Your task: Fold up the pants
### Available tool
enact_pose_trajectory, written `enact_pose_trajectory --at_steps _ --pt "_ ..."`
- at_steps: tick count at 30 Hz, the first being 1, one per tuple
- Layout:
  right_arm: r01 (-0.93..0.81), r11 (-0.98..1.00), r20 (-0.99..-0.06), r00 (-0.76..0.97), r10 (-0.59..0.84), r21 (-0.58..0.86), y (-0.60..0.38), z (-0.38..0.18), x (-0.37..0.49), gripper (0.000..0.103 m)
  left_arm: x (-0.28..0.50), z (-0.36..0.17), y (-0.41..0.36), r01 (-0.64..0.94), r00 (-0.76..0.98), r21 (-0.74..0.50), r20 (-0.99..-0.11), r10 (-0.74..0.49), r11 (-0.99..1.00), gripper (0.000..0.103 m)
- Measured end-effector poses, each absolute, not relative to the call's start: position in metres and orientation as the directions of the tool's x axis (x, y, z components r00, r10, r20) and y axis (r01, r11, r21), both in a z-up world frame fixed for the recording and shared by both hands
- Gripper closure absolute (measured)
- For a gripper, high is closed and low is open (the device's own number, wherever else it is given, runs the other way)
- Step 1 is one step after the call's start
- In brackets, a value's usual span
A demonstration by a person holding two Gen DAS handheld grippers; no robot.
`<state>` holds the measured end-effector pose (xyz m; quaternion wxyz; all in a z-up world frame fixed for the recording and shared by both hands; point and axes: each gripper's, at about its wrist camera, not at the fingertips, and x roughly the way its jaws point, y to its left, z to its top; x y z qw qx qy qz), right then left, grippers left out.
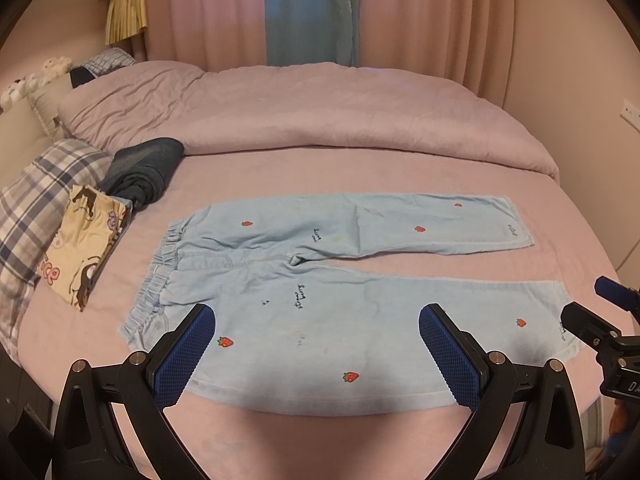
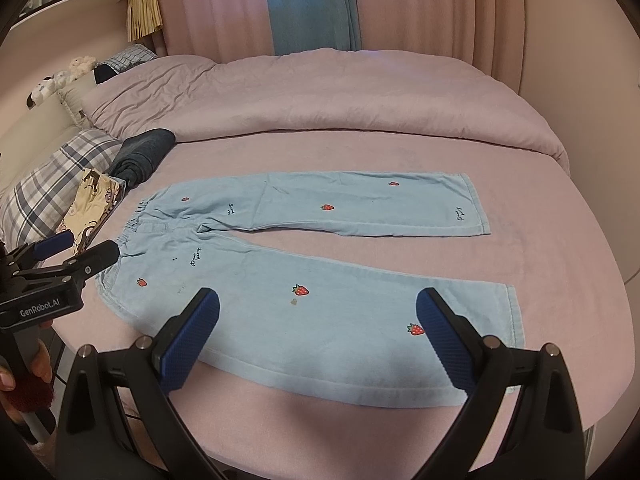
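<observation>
Light blue pants (image 1: 320, 304) with red strawberries lie flat on the pink bed (image 1: 320, 168), waistband to the left, both legs spread apart to the right. They also show in the right wrist view (image 2: 320, 280). My left gripper (image 1: 316, 316) is open and empty, hovering over the near leg close to the waistband. My right gripper (image 2: 318, 300) is open and empty, hovering over the near leg toward its cuff. It also shows at the right edge of the left wrist view (image 1: 588, 308), and the left gripper shows at the left of the right wrist view (image 2: 80, 248).
A folded dark blue garment (image 1: 144, 170), a cream patterned folded cloth (image 1: 86, 240) and a plaid pillow (image 1: 40, 200) lie left of the pants. A bunched pink duvet (image 1: 320, 112) runs along the far side. Curtains (image 1: 312, 12) hang behind.
</observation>
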<state>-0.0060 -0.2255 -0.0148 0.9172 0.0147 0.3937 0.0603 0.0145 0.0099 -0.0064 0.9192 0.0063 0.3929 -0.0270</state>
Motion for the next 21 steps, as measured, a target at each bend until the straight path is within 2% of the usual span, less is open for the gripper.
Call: enact_pose_trajectory --at_steps 8,18,21 --pt "-0.095 0.993 -0.727 0.676 0.12 0.076 -0.226 -0.018 -0.001 0.004 0.024 -0.013 0.015 0.071 0.675 -0.046 -0.733 -0.082 0.996 0.002" --pt "-0.12 0.989 -0.737 0.661 0.142 0.084 -0.226 -0.029 0.02 0.004 0.057 -0.022 0.035 0.144 0.64 -0.21 -0.726 -0.252 0.967 0.002" --pt "-0.134 0.988 -0.74 0.656 0.15 0.081 -0.224 -0.033 0.033 0.004 0.077 -0.028 0.043 0.139 0.629 -0.182 -0.743 -0.229 0.973 0.002"
